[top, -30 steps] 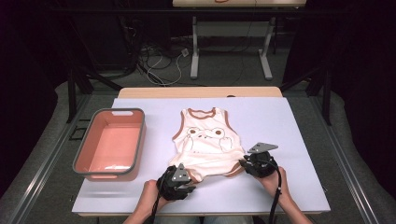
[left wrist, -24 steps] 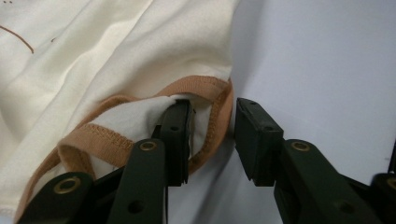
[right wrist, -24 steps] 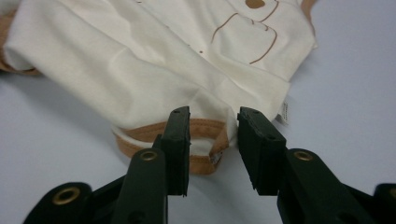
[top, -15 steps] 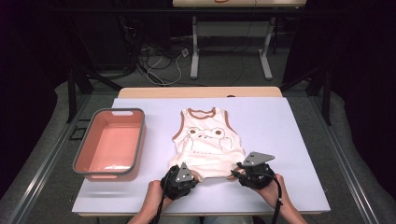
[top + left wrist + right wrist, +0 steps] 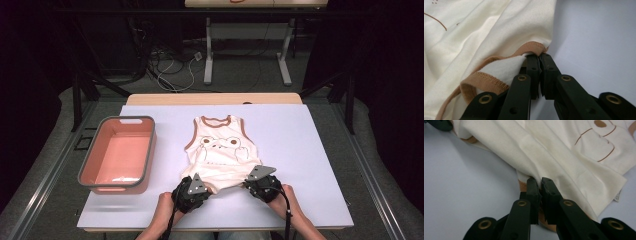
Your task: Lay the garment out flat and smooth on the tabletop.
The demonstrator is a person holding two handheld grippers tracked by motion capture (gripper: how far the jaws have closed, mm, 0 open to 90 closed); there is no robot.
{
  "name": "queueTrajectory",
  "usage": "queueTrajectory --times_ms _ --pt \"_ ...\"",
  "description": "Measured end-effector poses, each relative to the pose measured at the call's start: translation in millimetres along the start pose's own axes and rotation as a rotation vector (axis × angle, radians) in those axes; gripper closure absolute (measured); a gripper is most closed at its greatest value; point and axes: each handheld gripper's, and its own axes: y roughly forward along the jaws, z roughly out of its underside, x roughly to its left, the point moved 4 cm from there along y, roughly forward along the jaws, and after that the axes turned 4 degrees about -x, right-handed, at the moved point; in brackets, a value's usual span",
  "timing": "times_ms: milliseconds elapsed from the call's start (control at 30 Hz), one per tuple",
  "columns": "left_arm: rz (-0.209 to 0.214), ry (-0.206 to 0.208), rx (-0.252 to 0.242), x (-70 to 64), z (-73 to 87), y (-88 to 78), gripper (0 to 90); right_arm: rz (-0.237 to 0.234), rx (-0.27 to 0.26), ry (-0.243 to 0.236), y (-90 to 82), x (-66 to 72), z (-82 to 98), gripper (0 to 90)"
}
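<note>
Salmon-pink rectangular plastic tub (image 5: 120, 156), grey rim, holds nothing. Cream sleeveless cotton vest (image 5: 220, 155), brown ribbed trim, frog print, lies flat mid-table on smooth white tabletop (image 5: 310, 145). Left gripper (image 5: 539, 58) and right gripper (image 5: 541, 182) both just closed, pinching vest's brown bottom hem.

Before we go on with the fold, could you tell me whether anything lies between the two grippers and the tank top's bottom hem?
Nothing visible does. The left gripper and the right gripper are both shut on the brown hem of the cream tank top. The pink bin stands apart, to its left.
</note>
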Motion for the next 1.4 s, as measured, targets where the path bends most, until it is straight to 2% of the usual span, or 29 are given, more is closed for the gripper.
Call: queueTrajectory --times_ms 167,267,367,400,433,467,533,567,700,767,800,867,933,1167,1300,1400 --pt "-0.003 -0.023 -0.043 6.0 -6.2 -6.4 86.9 0.006 -0.042 0.034 -5.4 -9.1 -7.5 84.6" --pt "-0.021 -0.031 -0.056 10.9 -8.7 -5.6 86.9 0.016 -0.042 0.043 -3.0 -14.2 -10.4 84.1" --pt "-0.048 -0.047 -0.057 15.6 -9.7 -2.4 85.9 0.04 -0.024 0.06 4.8 -20.0 -12.5 82.4" --pt "-0.059 -0.065 -0.052 17.7 -9.4 -0.2 85.6 0.047 -0.021 0.064 7.7 -21.8 -13.2 81.9" --pt "-0.08 -0.067 -0.048 20.7 -9.0 1.2 84.8 0.06 -0.013 0.06 10.7 -23.7 -13.9 81.2" --pt "-0.08 -0.067 -0.048 20.7 -9.0 1.2 84.2 0.067 -0.005 0.053 13.0 -24.7 -14.2 80.7" --pt "-0.121 -0.1 -0.037 27.1 -6.4 5.0 83.3 0.091 0.006 0.04 17.6 -26.6 -14.7 79.1" --pt "-0.128 -0.106 -0.033 28.8 -5.5 5.3 81.9 0.103 0.015 0.034 20.9 -28.2 -15.3 78.0" --pt "-0.155 -0.135 -0.041 34.5 -2.7 5.1 79.9 0.102 0.035 0.033 30.2 -31.0 -15.8 71.4" --pt "-0.159 -0.139 -0.041 36.3 -1.4 5.5 79.0 0.089 0.042 0.033 29.4 -31.9 -15.2 66.2" --pt "-0.163 -0.139 -0.047 37.4 -0.7 6.0 79.0 0.091 0.05 0.049 27.4 -31.8 -15.1 64.4" --pt "-0.156 -0.146 -0.043 38.2 1.0 7.1 78.9 0.088 0.031 0.046 23.4 -33.5 -17.3 62.2" --pt "-0.15 -0.146 -0.046 38.6 1.6 7.4 78.9 0.088 0.011 0.06 18.2 -31.2 -20.6 60.2" --pt "-0.139 -0.152 -0.056 38.9 2.1 7.7 78.9 0.045 -0.056 0.023 2.8 -9.1 -32.8 58.9" --pt "-0.139 -0.152 -0.055 38.8 2.1 7.8 79.0 0.013 -0.076 0.003 -0.6 4.1 -36.9 60.5" --pt "-0.137 -0.153 -0.057 38.7 2.2 8.3 79.2 -0.025 -0.069 -0.005 1.2 14.8 -37.6 62.3"
